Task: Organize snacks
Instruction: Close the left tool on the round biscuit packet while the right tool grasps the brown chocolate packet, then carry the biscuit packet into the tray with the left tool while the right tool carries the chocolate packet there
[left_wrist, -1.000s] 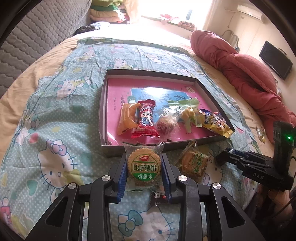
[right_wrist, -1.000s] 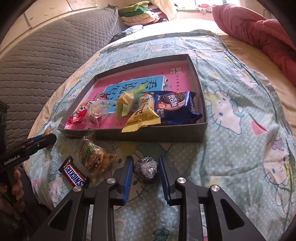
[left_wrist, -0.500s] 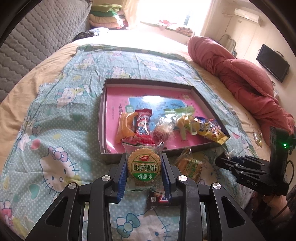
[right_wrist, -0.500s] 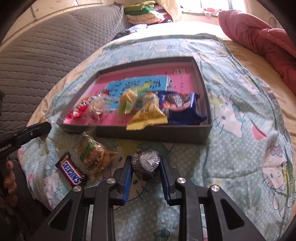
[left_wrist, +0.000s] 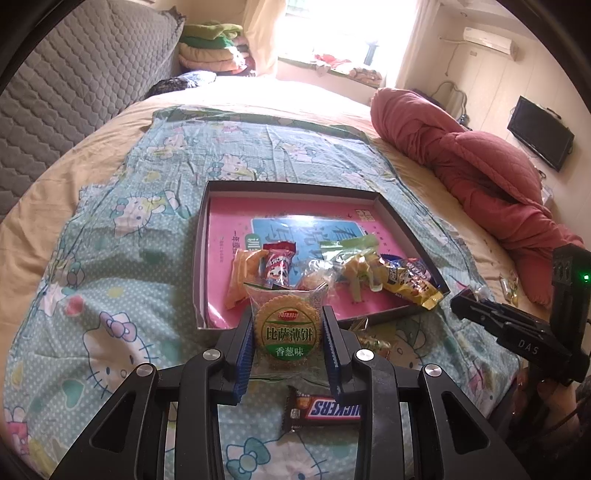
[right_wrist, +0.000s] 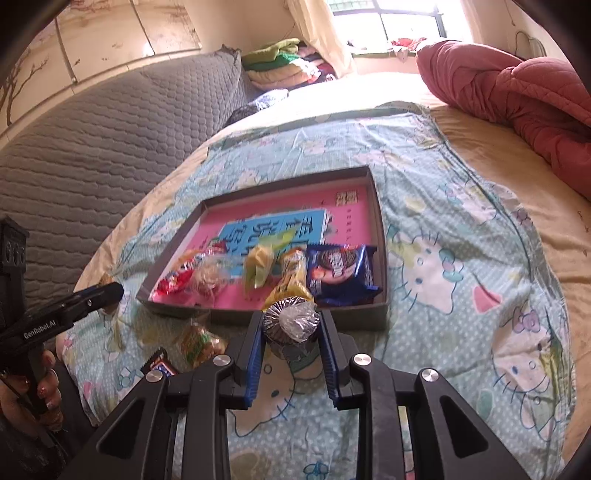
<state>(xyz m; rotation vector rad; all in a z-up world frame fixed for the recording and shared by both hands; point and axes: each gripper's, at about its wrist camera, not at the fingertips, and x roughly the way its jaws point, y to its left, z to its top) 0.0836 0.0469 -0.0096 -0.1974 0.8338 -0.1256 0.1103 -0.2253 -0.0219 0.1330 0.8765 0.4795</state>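
My left hand-held gripper (left_wrist: 288, 341) is clamped on a round cracker pack (left_wrist: 287, 334) with a green label in Chinese characters, and my right hand-held gripper (right_wrist: 291, 325) is pinched narrow on a small dark cake in clear wrap (right_wrist: 291, 321). Both are up off the bed, and the shallow box (left_wrist: 400, 221) with its pink printed floor lies straight ahead just past each set of fingertips, near wall crosswise to my reach. Left behind on the Hello Kitty sheet (left_wrist: 110, 302) are a Snickers bar (left_wrist: 325, 408), lying crosswise under my left fingers, and a green-wrapped biscuit pack (right_wrist: 201, 343); inside the box sits a blue Oreo-style pack (right_wrist: 341, 273).
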